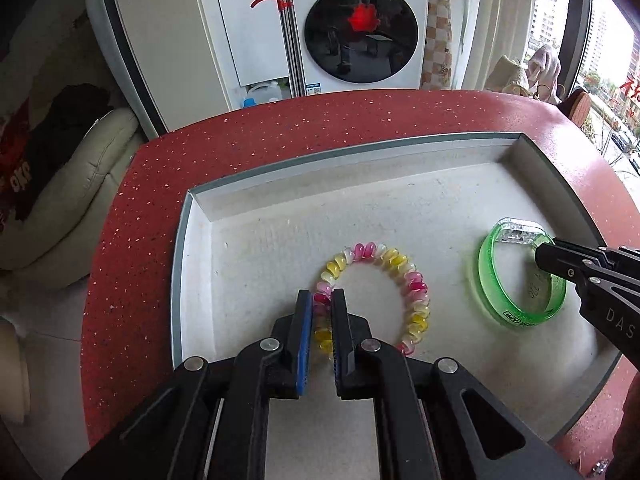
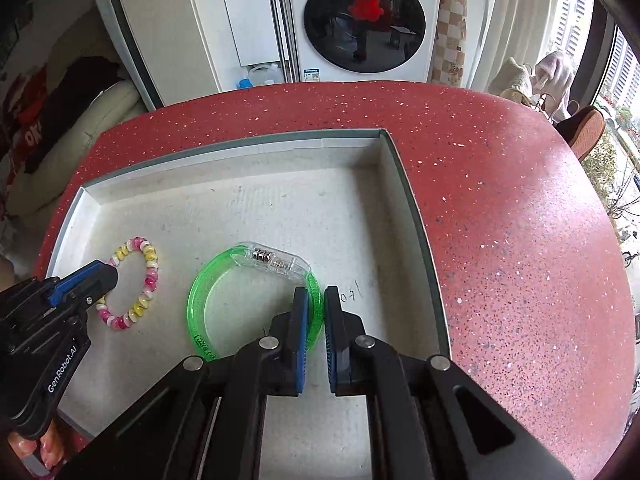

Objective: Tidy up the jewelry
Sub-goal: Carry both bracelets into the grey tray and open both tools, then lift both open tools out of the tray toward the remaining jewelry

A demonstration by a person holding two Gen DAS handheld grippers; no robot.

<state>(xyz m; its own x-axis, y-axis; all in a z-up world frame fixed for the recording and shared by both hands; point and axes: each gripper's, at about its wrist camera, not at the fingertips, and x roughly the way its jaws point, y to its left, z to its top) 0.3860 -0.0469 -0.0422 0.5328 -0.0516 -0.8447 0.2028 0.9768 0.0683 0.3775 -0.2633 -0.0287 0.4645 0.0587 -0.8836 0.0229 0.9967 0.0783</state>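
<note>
On a speckled red table (image 1: 280,136) before a washing machine (image 1: 360,28), tongs clamped on coil bracelet (image 1: 404,276) and green bangle (image 2: 200,300).

**Two bracelets in a shallow white tray**

A spiral coil bracelet (image 1: 376,296) in pink, yellow and clear segments is laid flat on the floor of the white tray (image 1: 256,200), toward its left side. Its near-left part is pinched between the blue pads of the left gripper (image 1: 322,300).

A translucent green bangle (image 2: 256,300), fitted with a clear plastic block holding small metal parts at its far side, is set flat to the right of the coil, well apart from it. Its right rim is clamped between the pads of the right gripper (image 2: 316,300). Handwritten marks are seen on the tray floor beside the bangle.
</note>
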